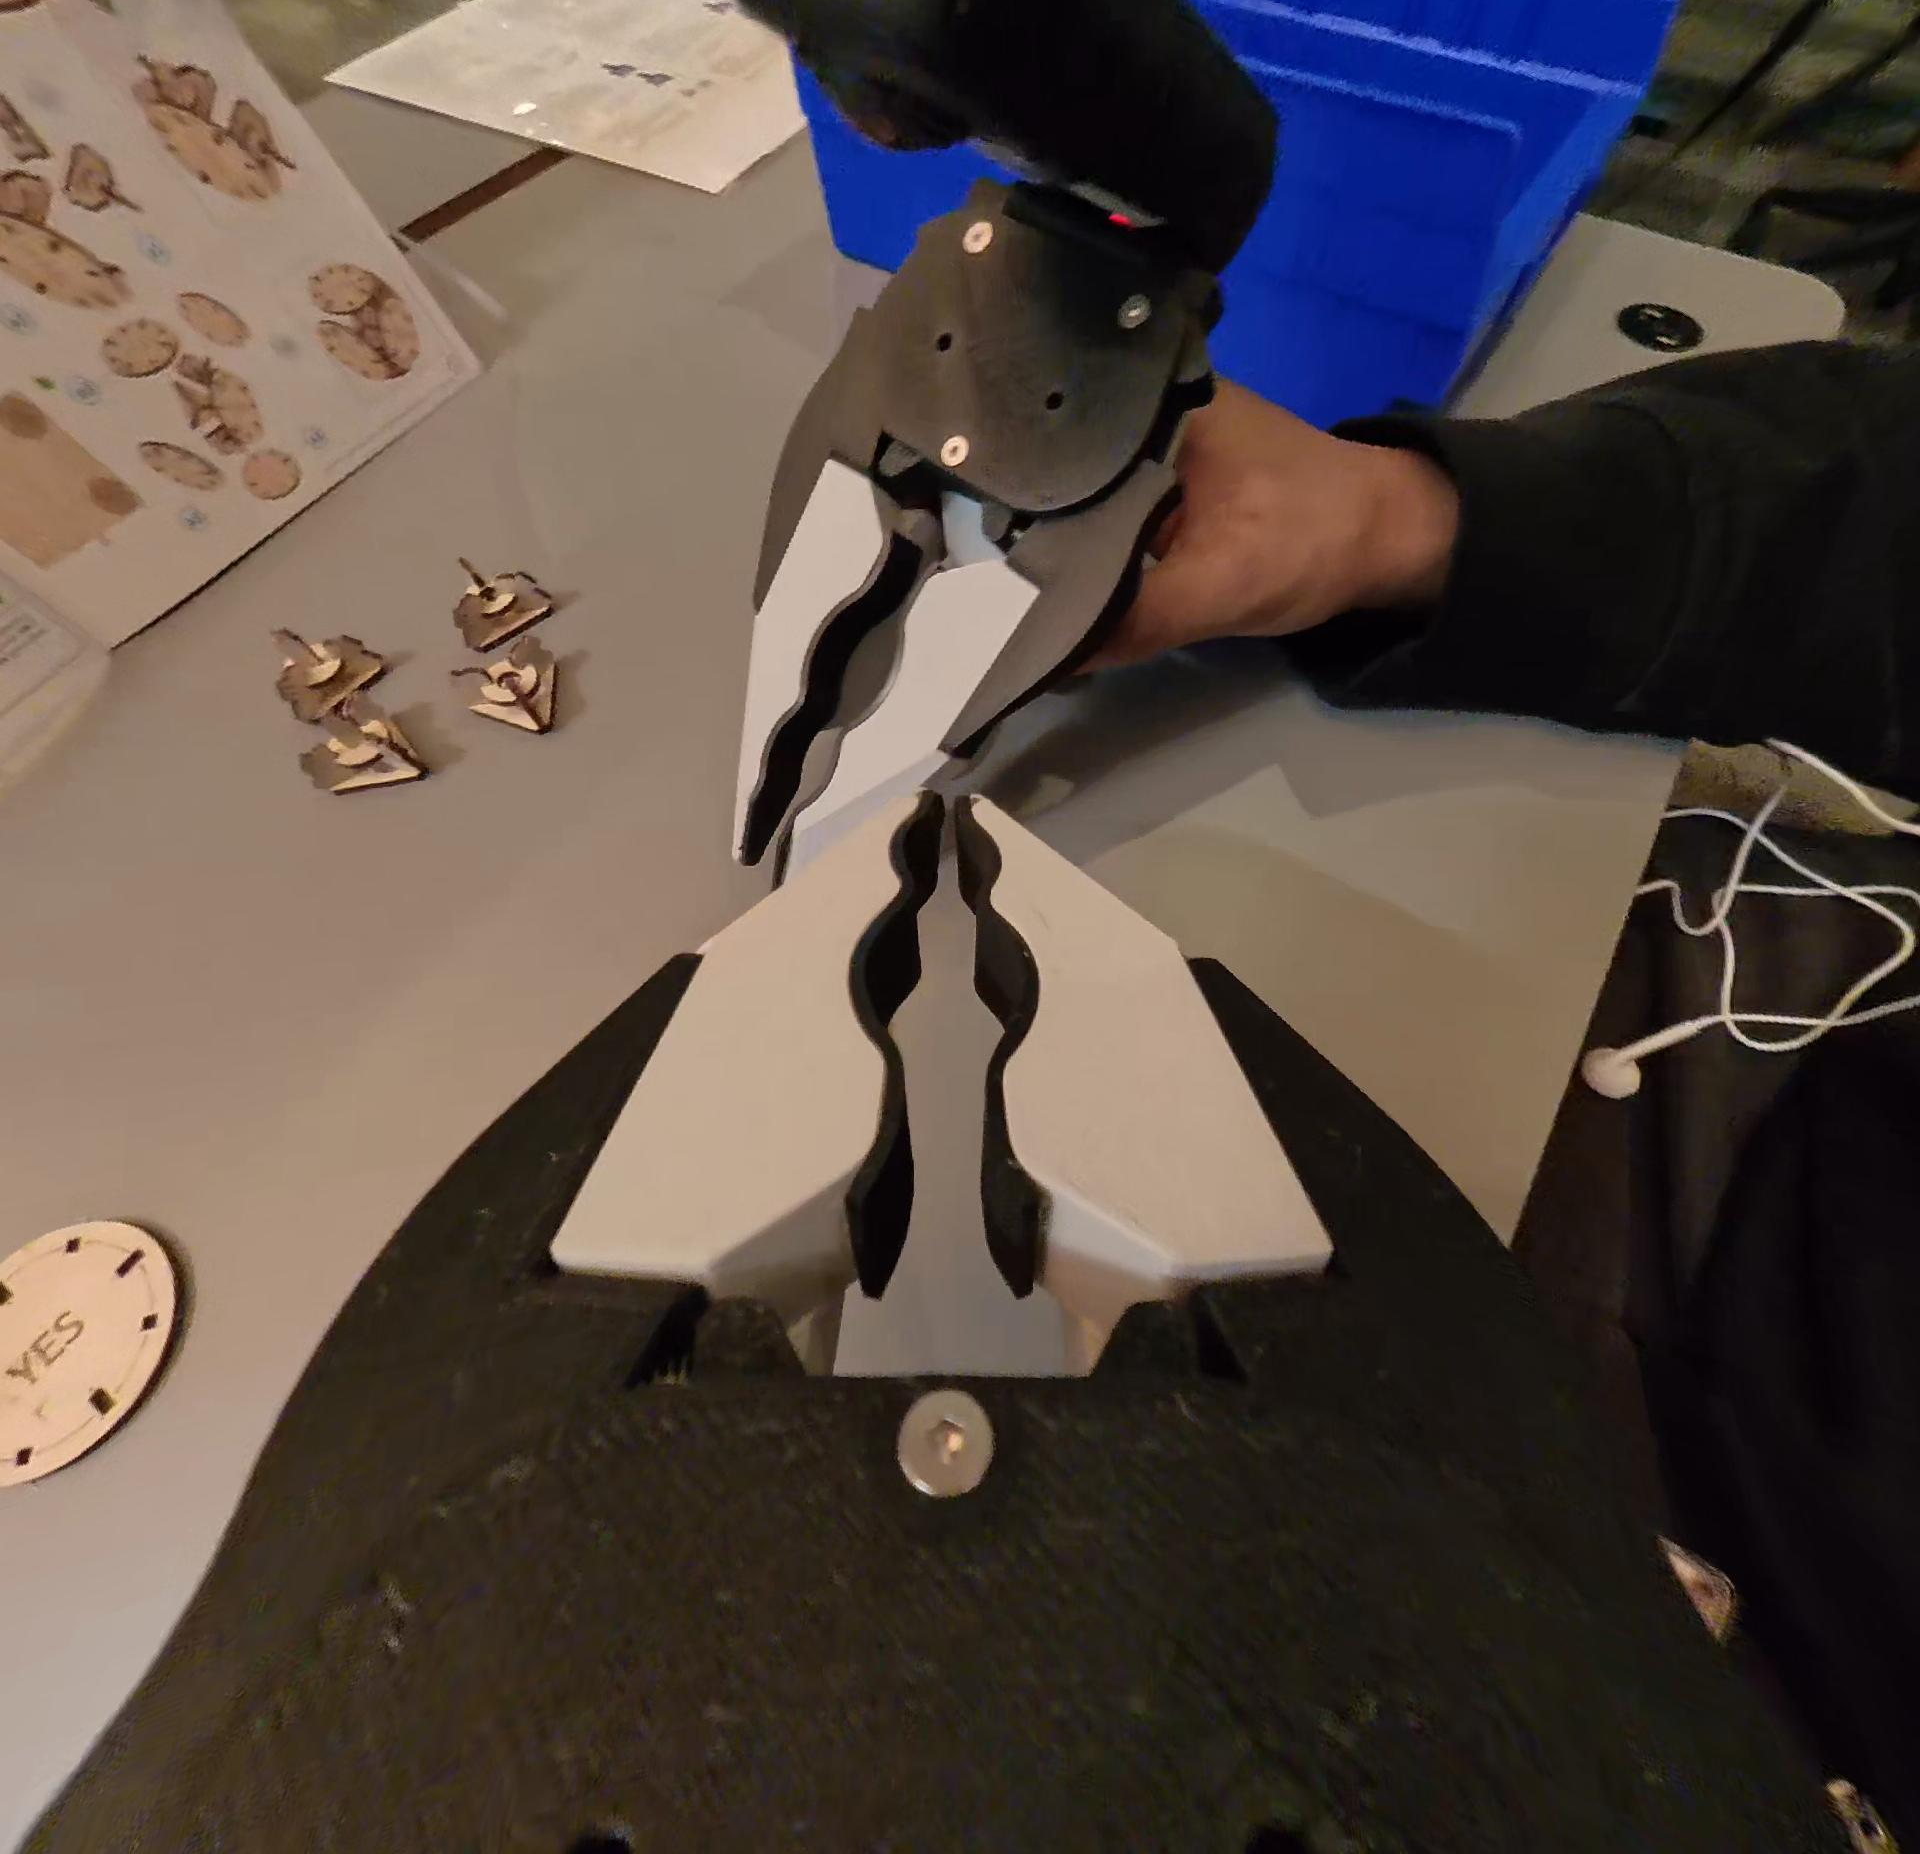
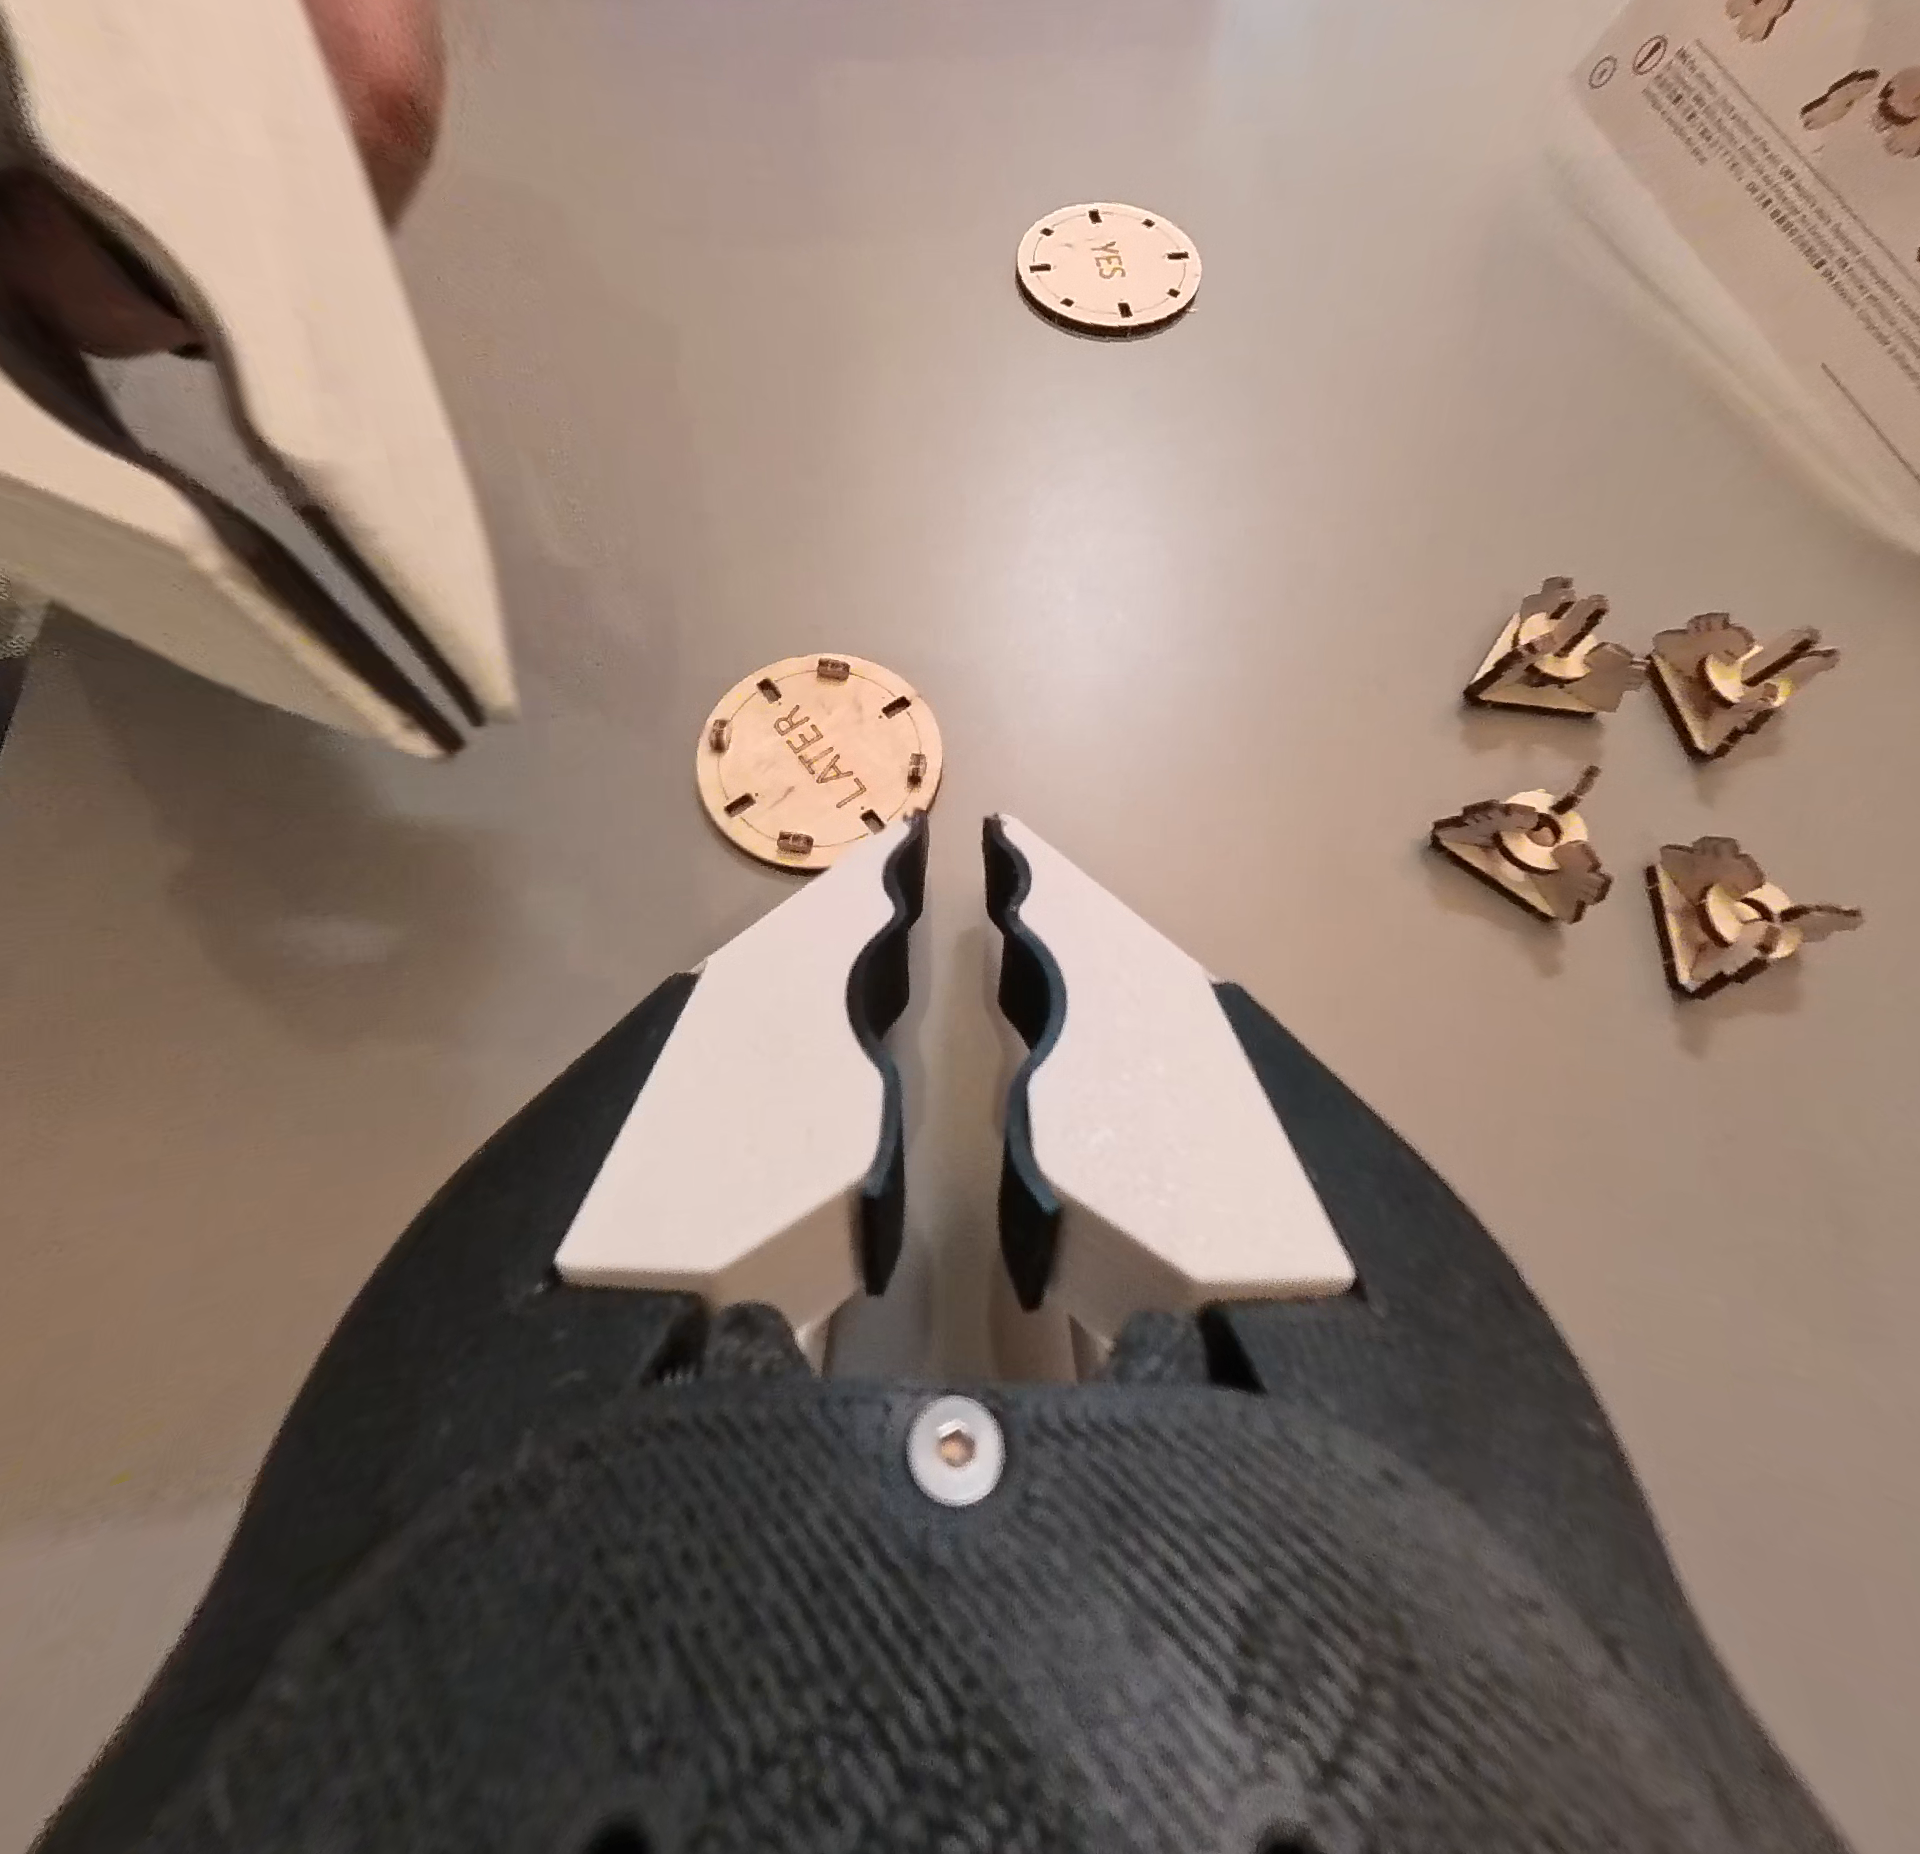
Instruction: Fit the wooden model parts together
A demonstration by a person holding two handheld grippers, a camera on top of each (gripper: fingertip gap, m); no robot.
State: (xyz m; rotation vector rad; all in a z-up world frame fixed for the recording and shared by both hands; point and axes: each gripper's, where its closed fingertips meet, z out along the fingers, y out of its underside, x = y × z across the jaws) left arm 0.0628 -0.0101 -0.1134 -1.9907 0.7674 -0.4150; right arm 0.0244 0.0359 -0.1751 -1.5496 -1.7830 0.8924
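Your left tongs (image 1: 940, 802) are pressed almost together, with only a sliver of light at the tips and nothing visible between the pads. They hang just in front of your right tongs (image 2: 954, 825), which stand slightly spread with an empty gap between the black wavy pads.

Nearest to the right tongs is a round wooden disc (image 2: 819, 765) with lettering and small slots around its rim, lying flat on the grey surface (image 2: 727, 454). The tip of one right finger (image 2: 904, 848) overlaps the disc's near edge in the right wrist view; you cannot tell whether it touches or hovers above.

The disc looks like thin laser-cut plywood, so it is probably light, stiff and smooth-faced. Lying flush on the surface, it likely offers only its rim to pinch. The little tabs standing in some slots look easy to snap.

Off to the right of that disc sit four small wooden triangular pieces (image 2: 1522, 859), close together, each with slotted parts sticking up. These seem delicate.

Farther on, well apart from the first, lies a second lettered disc (image 2: 1108, 264), also flat. Beyond the pieces a printed instruction sheet (image 2: 1766, 142) rests at the surface's edge. Behind your right hand (image 1: 1278, 547) stands a blue bin (image 1: 1403, 142).
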